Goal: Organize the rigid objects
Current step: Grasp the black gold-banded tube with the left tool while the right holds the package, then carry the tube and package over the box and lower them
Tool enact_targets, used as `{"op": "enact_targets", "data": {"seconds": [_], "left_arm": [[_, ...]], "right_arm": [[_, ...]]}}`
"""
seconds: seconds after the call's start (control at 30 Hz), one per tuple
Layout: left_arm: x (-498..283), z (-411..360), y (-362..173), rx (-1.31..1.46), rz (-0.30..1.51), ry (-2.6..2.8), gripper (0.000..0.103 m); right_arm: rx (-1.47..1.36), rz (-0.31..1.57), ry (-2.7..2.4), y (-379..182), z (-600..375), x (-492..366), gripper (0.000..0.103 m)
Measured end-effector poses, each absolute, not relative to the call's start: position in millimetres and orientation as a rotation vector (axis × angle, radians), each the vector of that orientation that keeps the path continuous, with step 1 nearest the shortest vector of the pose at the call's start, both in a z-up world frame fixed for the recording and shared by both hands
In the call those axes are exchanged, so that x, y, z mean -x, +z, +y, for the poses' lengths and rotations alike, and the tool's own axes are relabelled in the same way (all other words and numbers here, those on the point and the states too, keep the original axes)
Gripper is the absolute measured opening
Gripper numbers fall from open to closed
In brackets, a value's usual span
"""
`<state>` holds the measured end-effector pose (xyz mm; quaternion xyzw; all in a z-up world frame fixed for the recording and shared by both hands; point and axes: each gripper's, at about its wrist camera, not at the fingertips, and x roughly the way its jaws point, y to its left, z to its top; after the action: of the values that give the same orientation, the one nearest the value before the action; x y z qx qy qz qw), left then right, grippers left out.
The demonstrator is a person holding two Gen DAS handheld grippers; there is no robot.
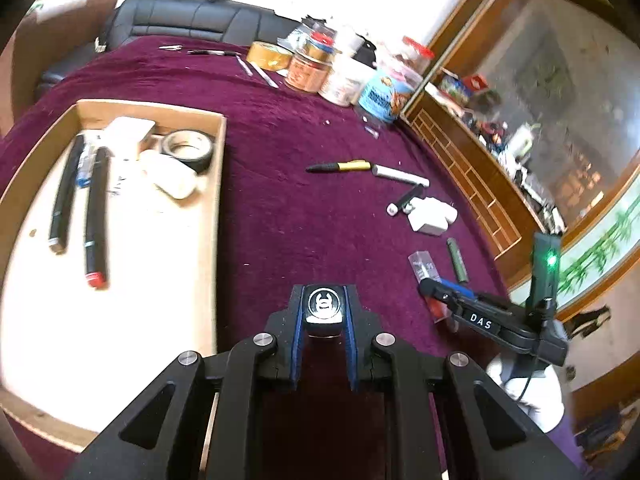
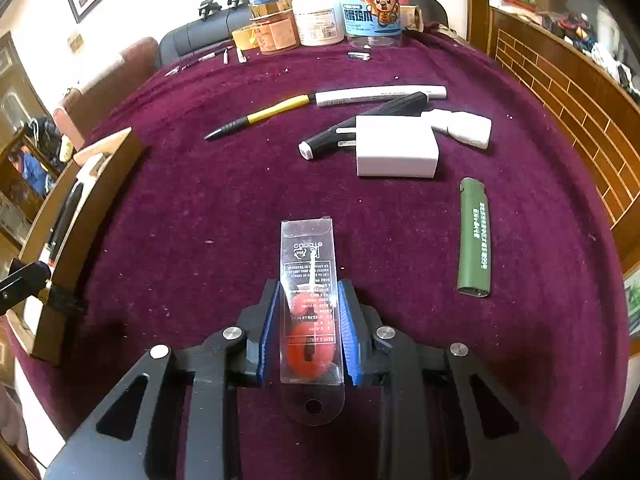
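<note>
Both hand-held grippers are loaded: the left hand-held gripper is clamped narrowly on a small black case with a round white logo, carried above the maroon tabletop just right of the wooden tray, and the right hand-held gripper is closed on a clear plastic packet with a red item inside, low over the cloth; whether the packet touches it I cannot tell. This looks like the carry step of sorting, with markers and a tape roll already in the tray. Next, each piece likely needs to be brought over the tray's bare floor and released. Loose on the tabletop remain a green lighter, a white charger and a yellow-and-black pen.
</note>
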<state>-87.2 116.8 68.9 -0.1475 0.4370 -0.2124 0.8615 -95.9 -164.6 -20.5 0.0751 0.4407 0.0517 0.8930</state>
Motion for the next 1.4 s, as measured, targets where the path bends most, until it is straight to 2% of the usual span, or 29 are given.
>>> {"op": "enact_targets", "data": {"seconds": [0.47, 0.87, 1.4], "left_arm": [[107.9, 220.1, 99.4, 0.454, 0.804, -0.316, 0.014], [77.5, 293.9, 66.2, 0.465, 0.923, -0.122, 0.014], [-18.3, 318.1, 35.2, 0.467, 1.035, -0.056, 0.016]], "right_arm": [[-0.112, 0.831, 0.315, 29.6, -90.1, 98.2, 0.025], [-0.078, 0.925, 0.554, 24.8, 25.0, 69.2, 0.026], [0.012, 1.052, 0.532, -0.3, 111.0, 3.4, 0.026]]}}
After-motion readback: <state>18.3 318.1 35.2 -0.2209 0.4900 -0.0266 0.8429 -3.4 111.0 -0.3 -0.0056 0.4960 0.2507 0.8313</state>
